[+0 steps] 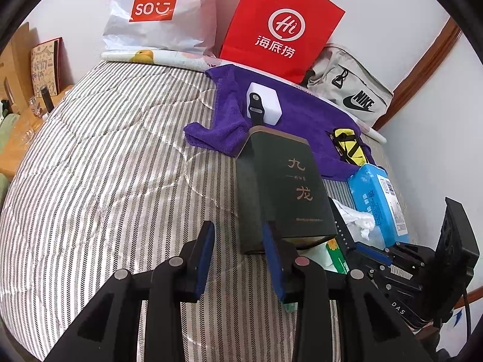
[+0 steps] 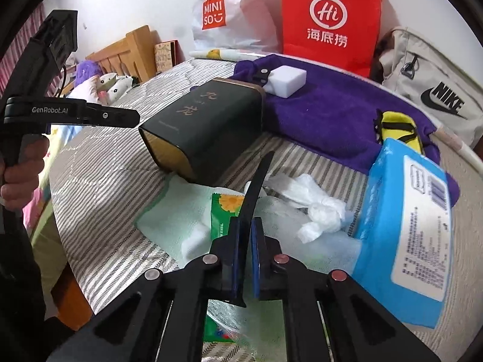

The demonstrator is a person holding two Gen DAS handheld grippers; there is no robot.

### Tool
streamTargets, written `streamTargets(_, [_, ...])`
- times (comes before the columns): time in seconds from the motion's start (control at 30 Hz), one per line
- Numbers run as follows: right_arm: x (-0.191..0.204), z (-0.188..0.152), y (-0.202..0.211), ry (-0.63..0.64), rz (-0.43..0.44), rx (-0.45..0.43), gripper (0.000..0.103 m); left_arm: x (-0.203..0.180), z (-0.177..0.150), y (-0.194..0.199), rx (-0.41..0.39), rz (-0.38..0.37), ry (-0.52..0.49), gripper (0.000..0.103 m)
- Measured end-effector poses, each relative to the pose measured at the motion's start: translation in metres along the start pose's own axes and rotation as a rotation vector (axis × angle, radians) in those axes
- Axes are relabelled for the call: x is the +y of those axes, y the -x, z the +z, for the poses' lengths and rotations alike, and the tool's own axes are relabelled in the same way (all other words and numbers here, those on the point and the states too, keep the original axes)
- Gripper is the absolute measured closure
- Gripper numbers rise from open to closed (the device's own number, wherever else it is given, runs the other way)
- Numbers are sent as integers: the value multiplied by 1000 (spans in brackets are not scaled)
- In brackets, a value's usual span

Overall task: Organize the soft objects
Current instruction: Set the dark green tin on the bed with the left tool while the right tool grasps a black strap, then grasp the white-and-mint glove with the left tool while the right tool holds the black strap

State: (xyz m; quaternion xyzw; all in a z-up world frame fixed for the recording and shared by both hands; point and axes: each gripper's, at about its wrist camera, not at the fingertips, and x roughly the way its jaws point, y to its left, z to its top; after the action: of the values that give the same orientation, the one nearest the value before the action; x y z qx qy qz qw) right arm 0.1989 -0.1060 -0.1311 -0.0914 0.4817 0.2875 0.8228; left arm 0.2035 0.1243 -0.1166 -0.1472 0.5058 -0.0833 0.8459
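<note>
Right gripper (image 2: 245,259) pinches a black strap (image 2: 256,181) above the tissues (image 2: 317,208); left gripper (image 1: 238,259), spread, points level at the tin (image 1: 283,187). Behind the tin: MINISO bag (image 1: 157,3), NIKE bag (image 1: 356,96).

Striped bedspread (image 1: 105,166) lies open left of the dark tin (image 1: 283,190)

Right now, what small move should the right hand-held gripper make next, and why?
Probably lift the black strap and carry it toward the purple towel. The right hand-held gripper is shut on the strap, which rises over the crumpled tissue, and a yellow item with black straps already lies on that towel.
</note>
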Motion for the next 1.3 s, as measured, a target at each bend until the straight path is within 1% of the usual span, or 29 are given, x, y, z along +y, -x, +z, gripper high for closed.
streamTargets(0.13, [9,4,-7,19,24,11,94,-1,-1,-1,5,1,-6,72])
streamTargets(0.23, [13,6,-13,35,0,10,94,-1,-2,-2,5,4,-10,72])
streamTargets(0.37, [8,9,-14,15,-15,4,99,-1,-4,-1,4,9,-12,72])
streamTargets(0.53, [7,8,-15,4,-16,7,99,-3,-12,0,9,8,-28,72])
streamTargets(0.67, [6,8,-9,-10,12,-31,100,-10,-24,-1,16,-7,-53,72])
streamTargets(0.77, [2,2,12,-54,28,-92,100,-21,-36,-5,33,-31,-92,72])
streamTargets(0.87, [-6,-7,32,-101,12,-137,100,-35,-42,-12,51,-59,-123,72])
streamTargets(0.93, [-13,-17,49,-129,-19,-171,100,-50,-46,-19,65,-67,-162,72])
streamTargets(0.97, [-17,-21,57,-142,-27,-184,100,-57,-48,-22,66,-69,-181,70])
streamTargets(1.0, [-21,-26,65,-158,-33,-197,100,-66,-50,-25,66,-76,-206,61])
streamTargets(1.03, [-25,-30,73,-172,-41,-209,100,-71,-52,-27,67,-82,-218,54])
streamTargets(1.07, [-28,-34,79,-183,-52,-218,100,-76,-54,-28,65,-91,-230,45])
streamTargets(1.13, [-35,-41,90,-202,-72,-234,100,-88,-58,-33,61,-101,-263,43])
streamTargets(1.23, [-46,-50,101,-239,-85,-249,100,-102,-63,-47,83,-58,-287,43])
streamTargets(1.3, [-52,-54,104,-251,-89,-254,100,-109,-68,-55,76,0,-311,44])
